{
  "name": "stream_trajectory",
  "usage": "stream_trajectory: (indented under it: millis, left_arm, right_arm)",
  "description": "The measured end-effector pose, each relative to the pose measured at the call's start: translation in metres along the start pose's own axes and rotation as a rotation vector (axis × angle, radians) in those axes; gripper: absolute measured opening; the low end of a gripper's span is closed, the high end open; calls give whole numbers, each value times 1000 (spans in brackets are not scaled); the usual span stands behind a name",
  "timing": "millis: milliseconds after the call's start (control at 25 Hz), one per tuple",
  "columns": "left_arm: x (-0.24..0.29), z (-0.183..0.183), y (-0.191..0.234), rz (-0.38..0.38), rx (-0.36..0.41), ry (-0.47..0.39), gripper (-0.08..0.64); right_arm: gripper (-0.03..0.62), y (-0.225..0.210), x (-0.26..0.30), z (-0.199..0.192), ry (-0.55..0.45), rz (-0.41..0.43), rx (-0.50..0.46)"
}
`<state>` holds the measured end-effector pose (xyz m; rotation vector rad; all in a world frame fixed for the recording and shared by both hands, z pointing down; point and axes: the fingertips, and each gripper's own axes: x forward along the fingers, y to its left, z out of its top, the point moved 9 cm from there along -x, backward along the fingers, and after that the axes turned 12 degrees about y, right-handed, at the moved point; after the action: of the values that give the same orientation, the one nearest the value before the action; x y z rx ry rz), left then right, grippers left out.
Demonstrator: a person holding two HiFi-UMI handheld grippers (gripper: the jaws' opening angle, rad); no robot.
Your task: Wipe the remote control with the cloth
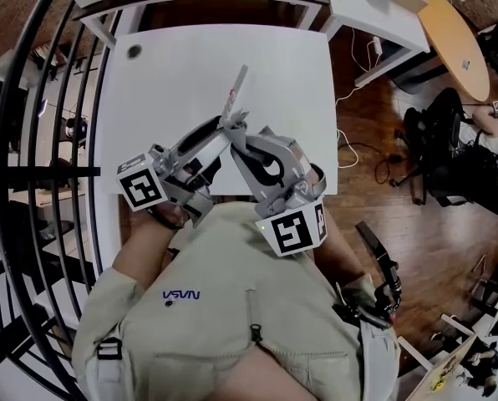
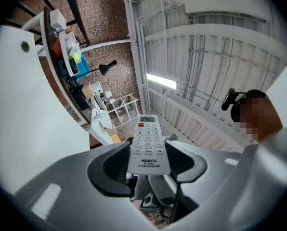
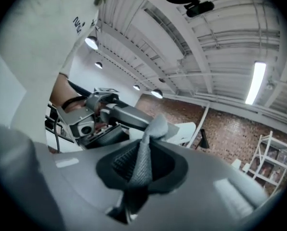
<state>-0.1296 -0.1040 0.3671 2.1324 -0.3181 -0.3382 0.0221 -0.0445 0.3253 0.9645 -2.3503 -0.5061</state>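
Observation:
A white remote control point(image 2: 148, 146) with grey buttons and one red button is clamped at its lower end between the jaws of my left gripper point(image 2: 149, 166). In the head view the remote point(image 1: 236, 90) sticks up and away from the left gripper point(image 1: 221, 130), above the white table point(image 1: 190, 65). My right gripper point(image 3: 142, 165) is shut on a bunched grey cloth point(image 3: 144, 153). The cloth's free end reaches toward the left gripper point(image 3: 105, 112). In the head view the right gripper point(image 1: 242, 139) meets the left one tip to tip in front of my chest.
Black railing bars point(image 1: 32, 140) run down the left side. A round wooden table point(image 1: 458, 36) and a black chair point(image 1: 449, 153) stand at the right on a wooden floor. A second white desk point(image 1: 366, 7) lies beyond the table.

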Motion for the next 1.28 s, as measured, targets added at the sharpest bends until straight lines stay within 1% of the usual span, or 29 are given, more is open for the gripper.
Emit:
stream_trajectory:
  millis: [80,120,240,280,320,400,480,600,680,800,840,920,1000,1080,1160,1200,1280]
  left_arm:
    - [-1,0,0,-19,-18,-11,242]
    - [-1,0,0,-31,-26,-13,242]
    - [3,-4,-4,-68,-39,-2,242]
    - [5,-5,-5,-80,-42,7,242]
    - [7,-8,-7,-95,-45,16,242]
    - [11,-13,-11,-124,-53,37,242]
    - [13,-17,-13,-147,-65,51,242]
    - [11,-17,-12,-173,-93,36,242]
    - [8,-15,-11,-178,-96,21,242]
    - [3,-8,-8,-158,-88,-5,242]
    - [1,-6,-6,-145,-85,-13,242]
    - [-2,-5,-2,-114,-82,-20,242]
    - [-4,-8,5,-80,-89,-14,242]
    - [-9,-14,16,-8,-77,-3,242]
    - [-17,-19,32,105,-43,3,242]
    - [-22,-23,43,177,-19,6,242]
    - [-36,-30,68,354,41,16,242]
  right_arm:
    - [34,-8,-1,-1,-14,-21,31]
    - [34,-16,-2,-3,-19,-56,64]
    - [35,-52,-4,-13,-6,-220,198]
    - [35,-62,-3,-15,-6,-259,231]
    - [35,-70,-2,-17,-9,-280,241]
    - [35,-77,2,-18,4,-267,193]
    - [35,-72,5,-15,25,-218,140]
    - [35,-56,8,-11,29,-153,116]
    - [35,-44,8,-9,28,-117,103]
    - [35,-23,9,-4,10,-55,63]
    - [35,-16,9,-3,-1,-30,54]
    - [35,-2,11,-6,0,30,72]
    - [35,7,15,-14,9,84,115]
    - [35,11,20,-26,16,119,171]
    - [35,11,27,-43,49,114,245]
    - [35,10,32,-54,83,97,283]
    - [35,10,43,-80,169,59,359]
